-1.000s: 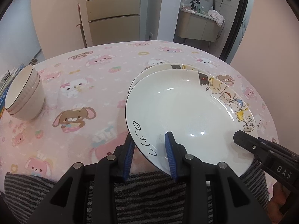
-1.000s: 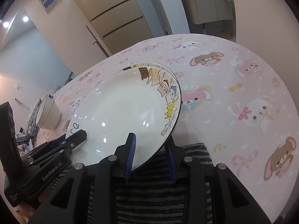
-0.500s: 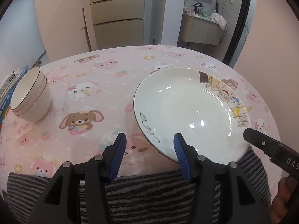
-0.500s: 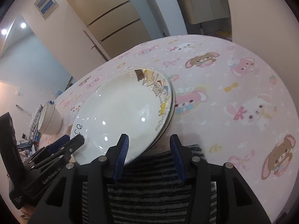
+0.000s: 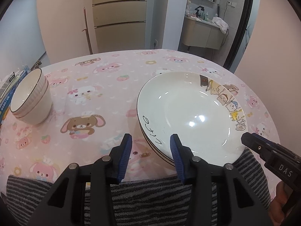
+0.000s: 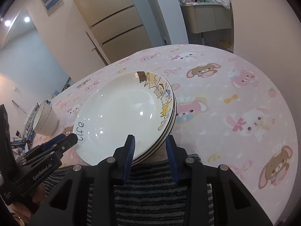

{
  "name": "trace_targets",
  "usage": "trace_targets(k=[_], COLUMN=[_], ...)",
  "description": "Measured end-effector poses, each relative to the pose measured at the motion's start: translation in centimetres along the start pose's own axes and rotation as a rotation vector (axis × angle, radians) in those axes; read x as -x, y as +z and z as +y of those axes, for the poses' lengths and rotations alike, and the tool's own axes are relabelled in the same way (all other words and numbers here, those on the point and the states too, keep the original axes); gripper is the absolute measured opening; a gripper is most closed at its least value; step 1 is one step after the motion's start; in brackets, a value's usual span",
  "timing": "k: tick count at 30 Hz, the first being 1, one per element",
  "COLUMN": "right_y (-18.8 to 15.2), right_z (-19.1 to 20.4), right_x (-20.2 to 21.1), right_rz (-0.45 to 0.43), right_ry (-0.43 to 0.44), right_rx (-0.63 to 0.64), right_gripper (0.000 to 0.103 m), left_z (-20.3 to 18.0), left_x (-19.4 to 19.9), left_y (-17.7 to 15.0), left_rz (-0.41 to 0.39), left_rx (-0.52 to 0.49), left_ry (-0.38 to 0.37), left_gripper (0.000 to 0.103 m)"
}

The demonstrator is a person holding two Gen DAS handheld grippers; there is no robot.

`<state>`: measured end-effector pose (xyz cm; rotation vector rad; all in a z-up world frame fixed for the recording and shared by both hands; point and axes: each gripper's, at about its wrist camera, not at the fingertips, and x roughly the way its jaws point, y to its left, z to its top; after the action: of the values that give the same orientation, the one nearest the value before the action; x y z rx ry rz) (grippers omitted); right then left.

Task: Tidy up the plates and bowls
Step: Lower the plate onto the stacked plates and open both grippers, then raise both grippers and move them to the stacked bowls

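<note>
Left wrist view | stack of white cartoon-rimmed ceramic plates (image 5: 188, 113) on pink surface (image 5: 97, 79) | left claw (image 5: 151, 150) agape, empty, at stack's near-left rim | stacked white ribbed bowls (image 5: 31, 98) far left of stack, nearest this claw | right claw (image 6: 150, 149) agape, empty, at stack's near-right rim.

Home dining area: fridge (image 5: 119, 17), bathroom vanity (image 5: 204, 34), cartoon tablecloth (image 5: 97, 86).
</note>
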<state>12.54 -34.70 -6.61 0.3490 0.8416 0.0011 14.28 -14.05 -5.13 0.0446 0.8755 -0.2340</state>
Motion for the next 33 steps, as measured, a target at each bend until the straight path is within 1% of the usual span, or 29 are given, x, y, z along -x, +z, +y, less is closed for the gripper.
trace_targets(k=[2,5,10,11,12,14,15,17,19,21,23,25,26,27,29,31,33], right_y=[0.0,0.0,0.1,0.2,0.2,0.3,0.4,0.4,0.4,0.4,0.3,0.2,0.2,0.2,0.0,0.0,-0.2], right_z=[-0.1,-0.3,0.0,0.2,0.4,1.1,1.5,2.2,3.0,3.7,4.6,5.4,5.7,6.0,6.5,6.9,7.1], right_x=[-0.2,-0.4,0.8,1.4,1.9,3.4,4.2,5.5,6.9,8.2,9.4,10.4,10.7,11.1,11.8,12.4,13.0], right_rz=[0.009,0.02,-0.002,-0.018,-0.034,-0.088,-0.114,-0.156,-0.199,-0.24,-0.283,-0.322,-0.336,-0.348,-0.379,-0.413,-0.464], right_ry=[-0.005,-0.017,-0.029,-0.037,-0.043,-0.052,-0.06,-0.076,-0.076,-0.061,-0.054,-0.057,-0.057,-0.056,-0.048,-0.047,-0.049], right_rx=[-0.002,-0.009,0.012,0.022,0.029,0.054,0.069,0.097,0.117,0.134,0.15,0.162,0.167,0.172,0.18,0.188,0.195], right_gripper=[0.036,0.036,0.036,0.038,0.043,0.048,0.049,0.049,0.051,0.056,0.057,0.057,0.058,0.061,0.065,0.071,0.089], left_z=[0.0,0.0,0.1,0.1,0.3,0.6,0.7,0.9,1.1,1.3,1.5,1.7,1.8,1.9,2.2,2.4,2.6], left_x=[-0.1,0.1,2.0,2.7,3.3,5.1,6.1,8.0,9.7,11.4,12.6,13.6,14.0,14.5,15.3,16.3,17.1], left_y=[0.0,0.0,0.3,0.4,0.5,0.9,1.0,1.3,1.4,1.3,1.2,1.0,1.0,0.8,0.6,0.2,-0.2], left_rz=[0.002,-0.01,-0.088,-0.106,-0.124,-0.19,-0.228,-0.291,-0.348,-0.401,-0.438,-0.469,-0.484,-0.499,-0.534,-0.585,-0.641], left_rx=[-0.003,0.0,-0.001,-0.003,0.002,0.017,0.012,0.003,-0.006,-0.019,-0.029,-0.038,-0.044,-0.049,-0.05,-0.052,-0.054], left_ry=[0.005,0.011,0.014,0.011,0.011,0.03,0.029,0.031,0.038,0.052,0.069,0.097,0.095,0.09,0.078,0.051,0.026], left_gripper=[0.041,0.047,0.056,0.057,0.059,0.064,0.067,0.07,0.074,0.077,0.081,0.088,0.091,0.094,0.096,0.103,0.103])
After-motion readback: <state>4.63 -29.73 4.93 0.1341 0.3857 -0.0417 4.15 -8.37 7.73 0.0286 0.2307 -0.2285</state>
